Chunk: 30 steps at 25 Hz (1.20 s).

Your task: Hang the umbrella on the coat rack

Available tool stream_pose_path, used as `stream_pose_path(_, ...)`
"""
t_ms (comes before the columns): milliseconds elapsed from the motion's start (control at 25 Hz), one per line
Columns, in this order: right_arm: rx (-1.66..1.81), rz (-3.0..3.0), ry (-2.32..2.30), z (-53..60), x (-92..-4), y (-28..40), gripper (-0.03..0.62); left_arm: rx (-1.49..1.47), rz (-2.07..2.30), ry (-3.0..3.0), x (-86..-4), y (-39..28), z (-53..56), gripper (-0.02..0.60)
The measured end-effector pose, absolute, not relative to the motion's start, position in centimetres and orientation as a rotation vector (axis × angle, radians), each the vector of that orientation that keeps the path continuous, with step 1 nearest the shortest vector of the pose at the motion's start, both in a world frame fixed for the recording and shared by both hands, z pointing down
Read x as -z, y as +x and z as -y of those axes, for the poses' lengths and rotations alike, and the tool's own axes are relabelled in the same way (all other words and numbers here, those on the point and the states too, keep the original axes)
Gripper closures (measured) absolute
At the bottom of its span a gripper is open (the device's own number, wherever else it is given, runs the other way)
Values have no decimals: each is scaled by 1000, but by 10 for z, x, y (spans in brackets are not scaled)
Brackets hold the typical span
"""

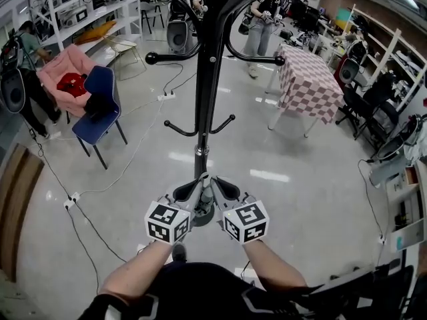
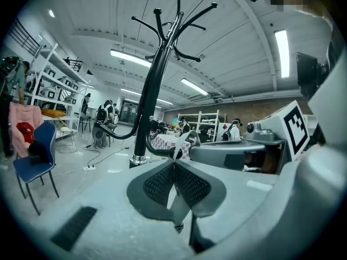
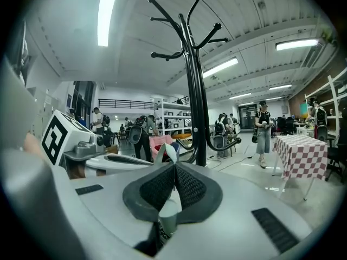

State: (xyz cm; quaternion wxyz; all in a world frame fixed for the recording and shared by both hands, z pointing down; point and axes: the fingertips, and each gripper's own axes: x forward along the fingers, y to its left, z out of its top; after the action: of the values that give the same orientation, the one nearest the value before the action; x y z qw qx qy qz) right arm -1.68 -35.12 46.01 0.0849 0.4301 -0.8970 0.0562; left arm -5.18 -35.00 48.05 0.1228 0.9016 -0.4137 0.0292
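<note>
The black coat rack [image 1: 205, 79] stands straight ahead, with its hooks high above in the left gripper view [image 2: 154, 85] and the right gripper view [image 3: 196, 102]. A small folded grey umbrella [image 1: 207, 197] hangs between my two grippers, close to the rack's base. My left gripper [image 1: 197, 187] is shut on the umbrella's pale strap loop [image 2: 182, 142]. My right gripper [image 1: 217, 186] is shut on the same strap loop [image 3: 165, 154], and the umbrella's body [image 3: 169, 214] dangles under its jaws. The two grippers sit side by side, almost touching.
A blue chair [image 1: 100, 105] and a pink chair [image 1: 63, 72] stand at the left. A checkered table [image 1: 307, 79] is at the back right. Cables and a power strip [image 1: 70, 201] lie on the floor. A person [image 1: 260, 25] stands behind the rack, and shelves line the walls.
</note>
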Motion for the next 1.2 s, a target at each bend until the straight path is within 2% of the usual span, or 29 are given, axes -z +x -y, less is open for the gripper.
stream_pose_path(1200,-89,2567,1310,415,-506,-22,586,-196,1109,2605,-525,-54,408,569)
